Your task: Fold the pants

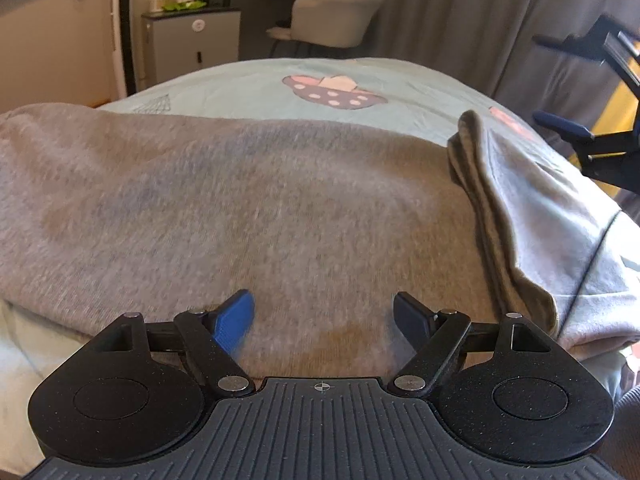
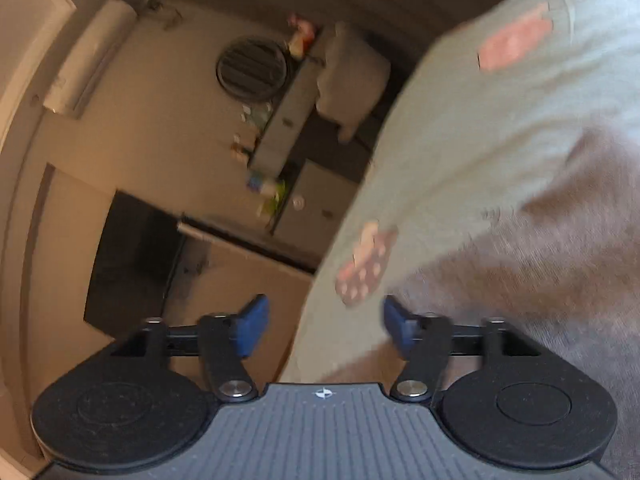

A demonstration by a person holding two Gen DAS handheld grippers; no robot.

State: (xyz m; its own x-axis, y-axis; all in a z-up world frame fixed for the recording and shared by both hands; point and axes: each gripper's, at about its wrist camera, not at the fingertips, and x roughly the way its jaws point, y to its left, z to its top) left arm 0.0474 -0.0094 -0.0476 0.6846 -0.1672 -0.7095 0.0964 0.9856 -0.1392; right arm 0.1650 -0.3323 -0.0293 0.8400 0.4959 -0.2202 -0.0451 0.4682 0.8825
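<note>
Pants [image 1: 248, 200] lie flat on the bed [image 1: 248, 84], a grey slab whose long axis runs left to right across the left wrist view. Their near edge sits just ahead of our left gripper [image 1: 324, 316], which hovers over the cloth with jaws spread and nothing between them. At the right end of the pants, the thick doubled edge [image 1: 480, 184] stands up in a ridge, curled over the sheet.

Our right gripper [image 2: 326, 326] is also spread wide and empty. In the left wrist view it hangs off the right side of the bed, apart from the ridge and above it. Its own camera is rolled and blurred; the pants appear to lie to the right of its fingers, though we cannot fix how near.

We judge one fold laid and released, with at least one more to make. The relation that governs the next move: the raised right edge is nearer the right gripper, while the near long edge is nearer the left. A fold along the long axis would start from the right end.
</note>
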